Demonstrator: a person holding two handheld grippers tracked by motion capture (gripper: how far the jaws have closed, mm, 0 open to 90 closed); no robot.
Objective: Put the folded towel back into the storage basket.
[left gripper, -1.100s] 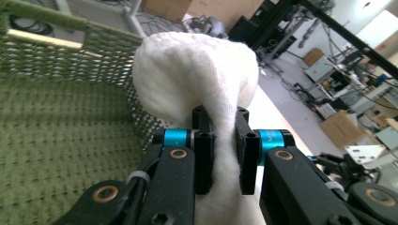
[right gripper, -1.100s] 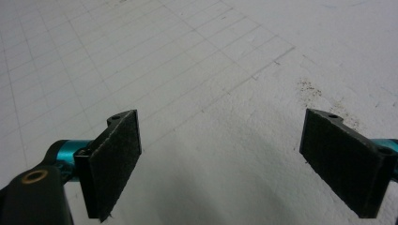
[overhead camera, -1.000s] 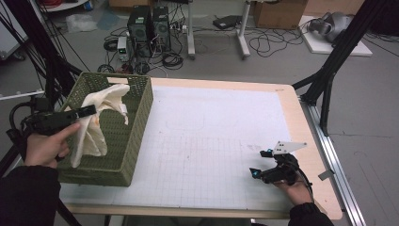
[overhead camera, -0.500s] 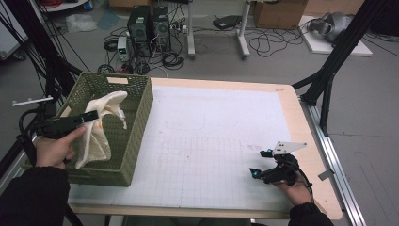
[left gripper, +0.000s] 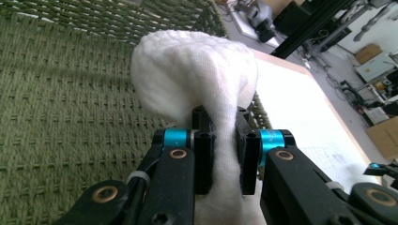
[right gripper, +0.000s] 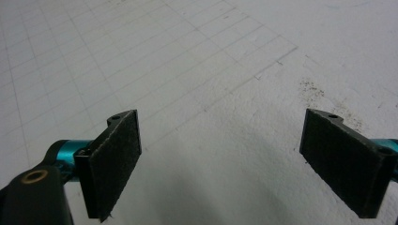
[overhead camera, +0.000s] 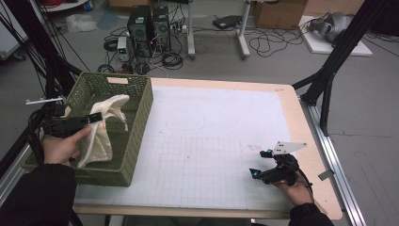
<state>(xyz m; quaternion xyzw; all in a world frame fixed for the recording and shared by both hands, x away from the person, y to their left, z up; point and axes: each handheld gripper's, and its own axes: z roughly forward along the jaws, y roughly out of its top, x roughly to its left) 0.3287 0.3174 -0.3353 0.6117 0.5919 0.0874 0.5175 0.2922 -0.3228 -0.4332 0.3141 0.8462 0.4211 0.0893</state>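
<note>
Soft white cloth (left gripper: 197, 79) pinched, bunched, over woven green basket (overhead camera: 136, 136).

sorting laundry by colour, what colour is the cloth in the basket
White, or slightly cream: the cloth looks plain with no pattern. It shows best in the left gripper view.

Worktop (overhead camera: 211, 141) with white grid mat sitting bare; computer towers (overhead camera: 149, 23), cables (overhead camera: 277, 44), cardboard box (overhead camera: 277, 12) lying on floor behind.
</note>
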